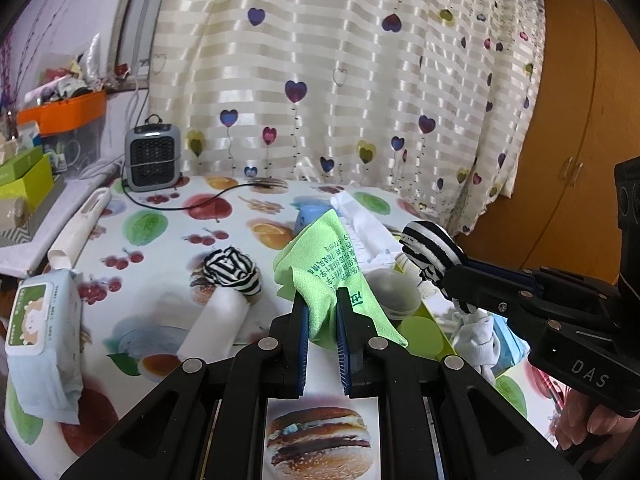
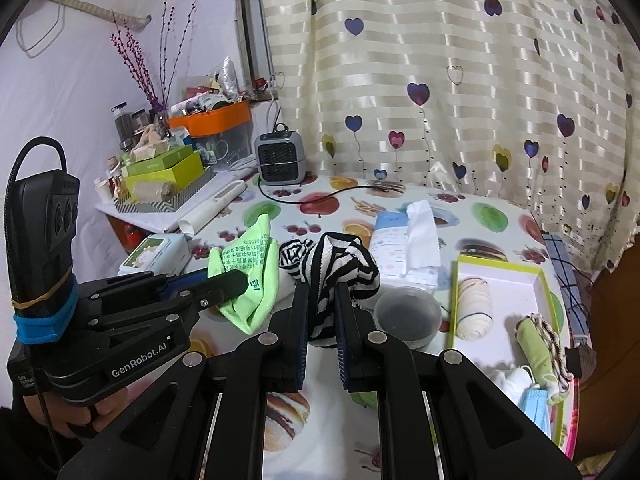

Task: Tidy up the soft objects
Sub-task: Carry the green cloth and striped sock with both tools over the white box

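My left gripper [image 1: 320, 300] is shut on a light green cloth [image 1: 328, 256] with printed text, lifted above the fruit-print table [image 1: 160, 224]. My right gripper [image 2: 322, 296] is shut on a black-and-white striped sock [image 2: 340, 268], also held off the table. In the left wrist view the right gripper [image 1: 444, 276] comes in from the right with that striped sock [image 1: 430, 248]. In the right wrist view the left gripper [image 2: 236, 282] holds the green cloth [image 2: 250, 280] at the left. A second striped sock [image 1: 232, 270] lies on a white rolled cloth [image 1: 222, 320].
A green-rimmed tray [image 2: 516, 292] at the right holds a white rolled towel [image 2: 474, 308] and a green roll [image 2: 538, 344]. A plastic cup [image 2: 408, 314], a tissue pack [image 2: 404, 240], a wipes pack [image 1: 40, 320] and a small heater [image 1: 154, 158] stand on the table.
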A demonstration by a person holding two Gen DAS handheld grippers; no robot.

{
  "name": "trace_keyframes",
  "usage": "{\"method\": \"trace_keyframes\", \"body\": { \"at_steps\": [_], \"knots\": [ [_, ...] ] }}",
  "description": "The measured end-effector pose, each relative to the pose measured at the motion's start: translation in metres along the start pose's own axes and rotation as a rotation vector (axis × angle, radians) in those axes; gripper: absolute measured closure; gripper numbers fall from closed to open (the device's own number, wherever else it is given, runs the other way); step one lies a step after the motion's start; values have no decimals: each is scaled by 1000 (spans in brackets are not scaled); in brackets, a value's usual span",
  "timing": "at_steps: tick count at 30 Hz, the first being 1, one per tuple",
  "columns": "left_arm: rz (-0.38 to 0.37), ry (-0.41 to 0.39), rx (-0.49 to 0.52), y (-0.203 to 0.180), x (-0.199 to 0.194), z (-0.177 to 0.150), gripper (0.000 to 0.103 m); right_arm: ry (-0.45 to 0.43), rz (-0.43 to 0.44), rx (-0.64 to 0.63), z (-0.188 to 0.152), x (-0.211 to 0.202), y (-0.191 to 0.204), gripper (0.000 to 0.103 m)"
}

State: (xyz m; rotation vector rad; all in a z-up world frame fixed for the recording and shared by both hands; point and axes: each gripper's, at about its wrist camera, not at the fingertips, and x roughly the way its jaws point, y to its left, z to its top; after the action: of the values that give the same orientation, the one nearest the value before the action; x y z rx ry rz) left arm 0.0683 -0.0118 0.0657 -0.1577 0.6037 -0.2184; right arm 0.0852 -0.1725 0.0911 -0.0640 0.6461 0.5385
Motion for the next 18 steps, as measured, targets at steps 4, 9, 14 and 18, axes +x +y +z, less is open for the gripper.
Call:
{"method": "trace_keyframes", "body": {
  "at_steps": [4,9,14,18],
  "knots": [
    [-7,6,9,-6,2,1,91,-7,-5,11,-2,-4,-4,90],
    [-23,10,16,-12,4,2,91,-15,-15,26,-3,-9,-12,90],
    [-46,18,18,-18,7,3,91,-20,-26,38,-6,-13,-19,90],
    [-63,26,35,-29,11,5,91,-23,-35,52,-9,-16,-26,90]
  ]
}}
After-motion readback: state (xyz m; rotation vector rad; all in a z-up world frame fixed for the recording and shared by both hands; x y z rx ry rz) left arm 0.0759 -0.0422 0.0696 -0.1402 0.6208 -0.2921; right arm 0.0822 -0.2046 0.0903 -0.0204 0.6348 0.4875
